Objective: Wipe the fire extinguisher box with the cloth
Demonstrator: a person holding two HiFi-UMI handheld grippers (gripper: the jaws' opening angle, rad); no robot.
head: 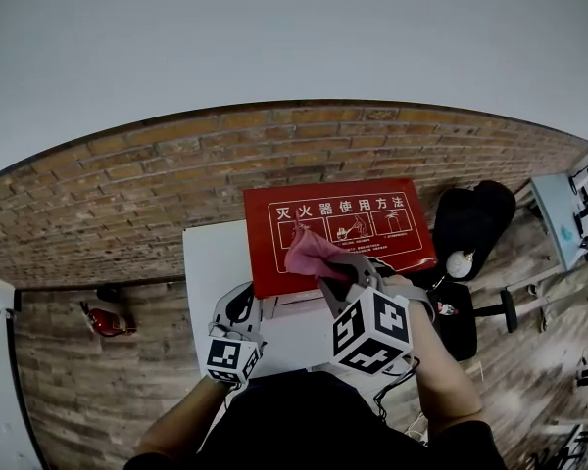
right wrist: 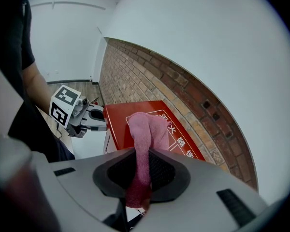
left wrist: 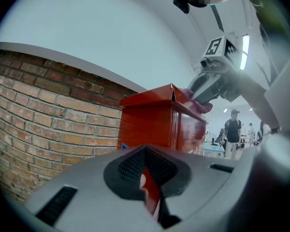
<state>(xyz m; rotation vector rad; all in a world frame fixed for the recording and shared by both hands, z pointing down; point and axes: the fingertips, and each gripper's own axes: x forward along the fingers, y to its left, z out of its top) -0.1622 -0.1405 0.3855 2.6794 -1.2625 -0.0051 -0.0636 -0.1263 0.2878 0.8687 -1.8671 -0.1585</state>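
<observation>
The red fire extinguisher box [head: 363, 225] lies with its white-lettered top facing up, against a brick wall. My right gripper [head: 335, 268] is shut on a pink cloth [head: 311, 251] that rests on the front left part of that top. In the right gripper view the cloth [right wrist: 146, 139] runs from between the jaws down onto the box [right wrist: 121, 124]. My left gripper [head: 241, 306] is shut and empty, level beside the box's left front corner. From the left gripper view the box [left wrist: 154, 117] stands ahead, with the right gripper [left wrist: 209, 85] and cloth [left wrist: 203, 106] on its top edge.
A white surface [head: 211, 253] lies under and left of the box. The brick wall [head: 127, 194] runs behind. A small red extinguisher [head: 106, 319] sits on the wooden floor at left. A black bag [head: 475, 221] is at right. People [left wrist: 230, 128] stand far off.
</observation>
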